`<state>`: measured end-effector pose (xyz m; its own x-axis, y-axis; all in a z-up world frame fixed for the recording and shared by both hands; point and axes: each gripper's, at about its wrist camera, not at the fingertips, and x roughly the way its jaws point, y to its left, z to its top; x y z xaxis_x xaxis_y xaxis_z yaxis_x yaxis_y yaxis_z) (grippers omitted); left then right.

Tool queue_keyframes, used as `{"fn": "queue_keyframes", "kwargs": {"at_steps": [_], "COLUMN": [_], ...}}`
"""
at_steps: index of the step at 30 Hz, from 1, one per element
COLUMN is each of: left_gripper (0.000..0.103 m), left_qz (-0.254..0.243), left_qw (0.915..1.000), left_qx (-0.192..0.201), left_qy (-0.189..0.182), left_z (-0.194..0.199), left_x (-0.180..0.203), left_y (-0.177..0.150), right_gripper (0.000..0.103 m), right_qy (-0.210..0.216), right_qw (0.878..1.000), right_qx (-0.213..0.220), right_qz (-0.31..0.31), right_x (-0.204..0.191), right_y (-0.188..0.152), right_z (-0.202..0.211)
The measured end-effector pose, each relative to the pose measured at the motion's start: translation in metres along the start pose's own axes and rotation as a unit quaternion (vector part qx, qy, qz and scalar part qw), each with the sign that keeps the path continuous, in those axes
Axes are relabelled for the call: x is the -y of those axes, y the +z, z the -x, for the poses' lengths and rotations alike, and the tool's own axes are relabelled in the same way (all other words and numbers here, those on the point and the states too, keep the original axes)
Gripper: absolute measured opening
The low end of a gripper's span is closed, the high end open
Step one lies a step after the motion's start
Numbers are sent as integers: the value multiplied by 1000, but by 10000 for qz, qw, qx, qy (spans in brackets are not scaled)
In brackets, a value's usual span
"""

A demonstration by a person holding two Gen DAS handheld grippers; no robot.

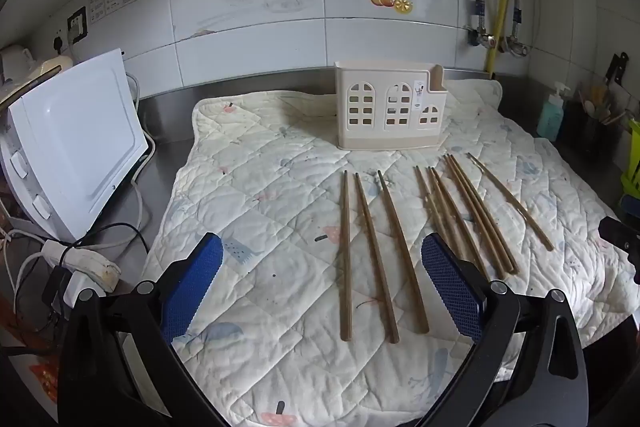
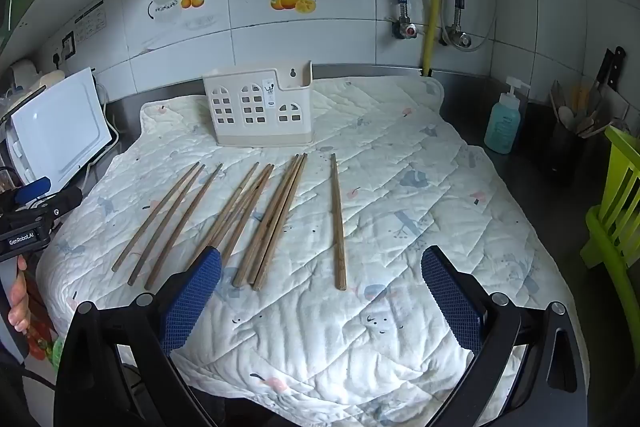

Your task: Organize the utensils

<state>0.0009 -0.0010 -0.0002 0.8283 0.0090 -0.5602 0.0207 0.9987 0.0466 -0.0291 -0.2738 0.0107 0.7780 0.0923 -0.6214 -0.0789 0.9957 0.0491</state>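
Both grippers' fingers gape empty; only the right wrist view shows what may be a hand (image 2: 18, 301).

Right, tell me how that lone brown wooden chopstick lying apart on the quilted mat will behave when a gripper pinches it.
The lone brown wooden chopstick looks straight and rigid, so it probably won't flex. Being thin, it is likely light but may roll or twist between pads. The soft quilted mat under it probably gives, so the fingertips may press in.

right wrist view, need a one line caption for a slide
Open right gripper above wooden chopsticks lying loose on a quilted mat before a cream utensil holder.
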Motion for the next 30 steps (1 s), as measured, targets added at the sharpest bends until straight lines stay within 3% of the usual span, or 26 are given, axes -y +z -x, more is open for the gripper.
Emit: {"fn": "queue_keyframes", "kwargs": {"at_steps": [30], "left_gripper": [98], "left_qz": [47], "left_qw": [9999], "left_qx": [44], "left_qy": [130], "left_z": [2], "left_x": [-1], "left_y": [-4], "right_gripper": [97], "right_qy": [70], "right_qw": [9999], "right_qx": [62], "right_qz": [67], "right_x": [-5], "right_y": [4], "right_z": [6]}}
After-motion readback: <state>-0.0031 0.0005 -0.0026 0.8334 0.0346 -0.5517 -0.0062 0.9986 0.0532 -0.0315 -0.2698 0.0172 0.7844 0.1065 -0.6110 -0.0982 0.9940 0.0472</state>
